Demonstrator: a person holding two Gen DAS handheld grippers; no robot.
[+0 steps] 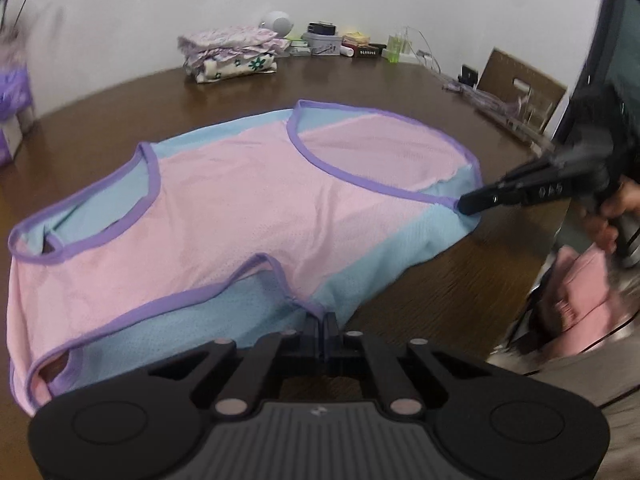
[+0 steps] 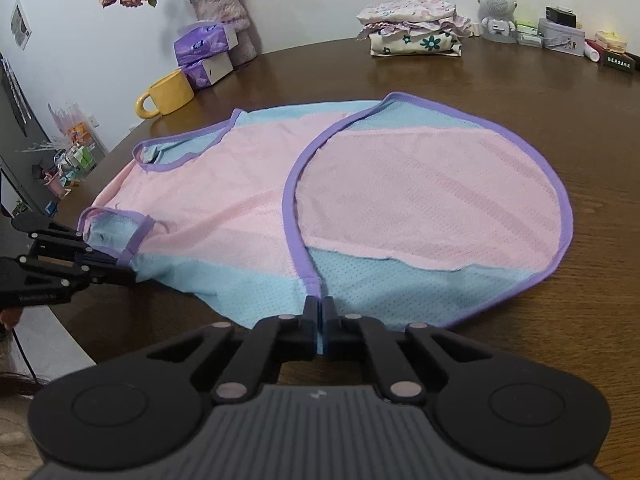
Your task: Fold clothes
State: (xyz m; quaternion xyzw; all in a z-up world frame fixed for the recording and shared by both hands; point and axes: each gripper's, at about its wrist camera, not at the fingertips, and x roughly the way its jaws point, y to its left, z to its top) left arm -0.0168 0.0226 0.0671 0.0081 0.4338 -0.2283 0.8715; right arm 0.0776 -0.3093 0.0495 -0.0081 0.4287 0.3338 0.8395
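Right wrist view: two grippers (left gripper [image 2: 120,270], right gripper [image 2: 319,312]) pinch one garment [image 2: 248,216].

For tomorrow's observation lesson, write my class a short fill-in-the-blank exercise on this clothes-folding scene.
1. The pink and blue garment is trimmed in ____.
2. The mug beside the tissue boxes is ____.
3. Both the left gripper and the right gripper are shut on the garment's ____.
4. The garment lies on a ____ table.

Missing words: purple; yellow; edge; wooden

No text can be read with any certainty. A dark box [image 2: 618,63] far right of the right gripper carries pale characters, too small to read.
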